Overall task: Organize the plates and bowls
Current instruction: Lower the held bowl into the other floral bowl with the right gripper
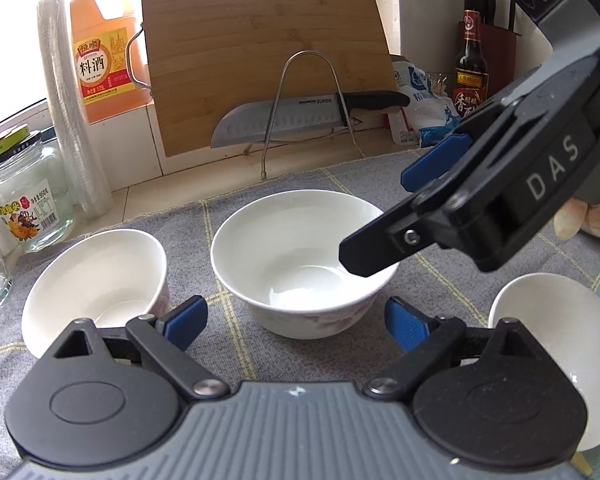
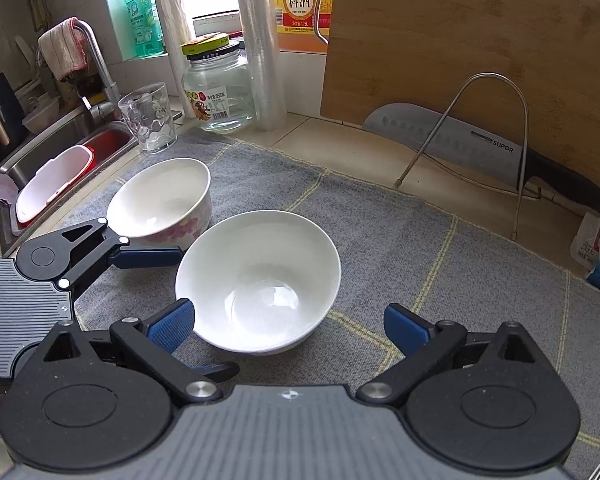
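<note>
left gripper [image 1: 296, 322]: jaws open | right gripper [image 2: 288, 326]: jaws open, seemingly over middle bowl [image 2: 260, 280]

glossy white ceramic bowls [image 1: 300, 256] on a rough grey woven cloth [image 2: 380, 240], wooden board [image 1: 260, 60] behind

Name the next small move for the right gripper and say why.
Probably ease the right gripper forward and down so its open jaws straddle the near rim of the middle bowl. The bowl sits untouched on the grey cloth, with one blue pad already beside its rim; the left gripper is open too.
</note>
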The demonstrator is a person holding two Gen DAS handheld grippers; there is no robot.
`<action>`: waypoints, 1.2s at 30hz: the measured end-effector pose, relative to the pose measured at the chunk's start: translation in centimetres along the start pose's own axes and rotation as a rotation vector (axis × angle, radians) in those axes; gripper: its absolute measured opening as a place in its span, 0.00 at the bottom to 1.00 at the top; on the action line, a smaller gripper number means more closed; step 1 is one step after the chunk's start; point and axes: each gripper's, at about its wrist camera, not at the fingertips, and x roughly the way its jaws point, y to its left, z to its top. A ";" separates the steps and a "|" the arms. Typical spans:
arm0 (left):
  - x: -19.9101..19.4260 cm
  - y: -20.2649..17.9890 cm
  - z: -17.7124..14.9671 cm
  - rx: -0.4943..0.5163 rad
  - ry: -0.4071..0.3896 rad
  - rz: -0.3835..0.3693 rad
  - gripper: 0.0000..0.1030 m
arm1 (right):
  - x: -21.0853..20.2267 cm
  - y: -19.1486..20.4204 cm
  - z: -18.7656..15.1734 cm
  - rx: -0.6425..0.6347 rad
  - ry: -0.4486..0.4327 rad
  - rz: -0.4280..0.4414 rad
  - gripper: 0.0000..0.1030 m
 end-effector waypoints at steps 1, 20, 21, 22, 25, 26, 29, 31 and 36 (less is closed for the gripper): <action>0.1 0.0 0.1 0.002 0.002 -0.003 0.92 | 0.2 0.0 0.2 -0.002 0.002 0.002 0.99; 0.6 0.0 0.2 0.034 -0.009 -0.034 0.85 | 3.6 -1.2 2.2 0.011 0.050 0.064 0.78; 0.6 0.1 0.2 0.032 -0.009 -0.037 0.85 | 3.8 -1.1 2.3 0.010 0.054 0.069 0.77; 0.6 0.1 0.2 0.030 -0.008 -0.041 0.85 | 3.8 -1.1 2.3 0.009 0.055 0.072 0.75; 0.6 0.2 0.3 0.033 -0.010 -0.047 0.85 | 4.0 -0.9 2.4 0.000 0.060 0.078 0.73; 0.6 0.2 0.3 0.033 -0.010 -0.050 0.85 | 4.1 -0.8 2.4 -0.003 0.061 0.076 0.73; 0.7 0.3 0.3 0.030 -0.011 -0.058 0.85 | 4.1 -0.8 2.4 -0.004 0.063 0.075 0.73; 0.8 0.4 0.3 0.031 -0.012 -0.063 0.85 | 4.1 -0.9 2.5 -0.003 0.063 0.075 0.73; 0.8 0.5 0.4 0.037 -0.009 -0.069 0.85 | 4.1 -0.7 2.5 -0.006 0.066 0.068 0.73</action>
